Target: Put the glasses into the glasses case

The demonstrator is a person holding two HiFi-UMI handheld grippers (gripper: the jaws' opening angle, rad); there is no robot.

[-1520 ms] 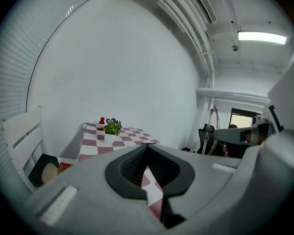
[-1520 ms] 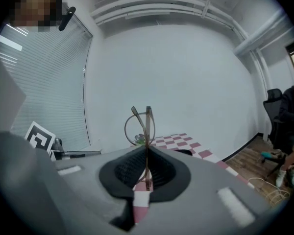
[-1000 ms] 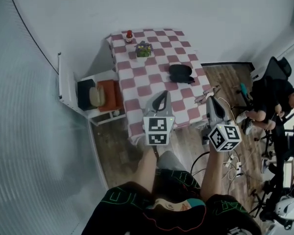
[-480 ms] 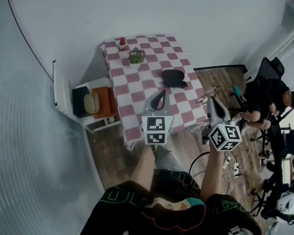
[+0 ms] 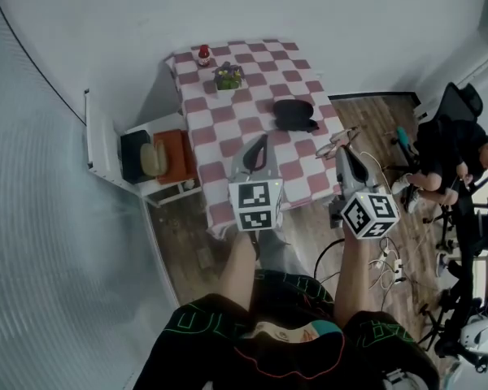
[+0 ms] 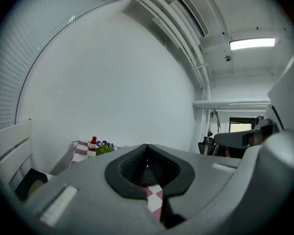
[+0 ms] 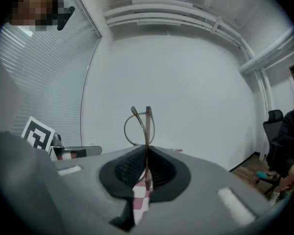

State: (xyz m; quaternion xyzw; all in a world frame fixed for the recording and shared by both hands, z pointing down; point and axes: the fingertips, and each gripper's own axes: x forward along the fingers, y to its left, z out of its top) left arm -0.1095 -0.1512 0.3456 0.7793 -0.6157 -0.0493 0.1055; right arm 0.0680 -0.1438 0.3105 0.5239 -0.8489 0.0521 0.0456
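Observation:
My right gripper (image 5: 346, 154) is shut on a pair of thin-framed glasses (image 5: 340, 141), held off the table's right edge; in the right gripper view the glasses (image 7: 141, 126) stick up from between the closed jaws of that gripper (image 7: 146, 153). The black glasses case (image 5: 294, 114) lies on the checked table (image 5: 244, 120), toward its right side, ahead of both grippers. My left gripper (image 5: 259, 142) is shut with nothing in it, hovering above the table's near part; in the left gripper view its jaws (image 6: 147, 155) meet.
A small plant (image 5: 227, 77) and a red-capped figurine (image 5: 203, 54) stand at the table's far end. A white shelf unit (image 5: 138, 157) is left of the table. A seated person (image 5: 464, 157) and cables (image 5: 386, 262) are at the right.
The view has shifted slightly; both grippers rose a little toward the table, the right one still holding the glasses. The case has not moved.

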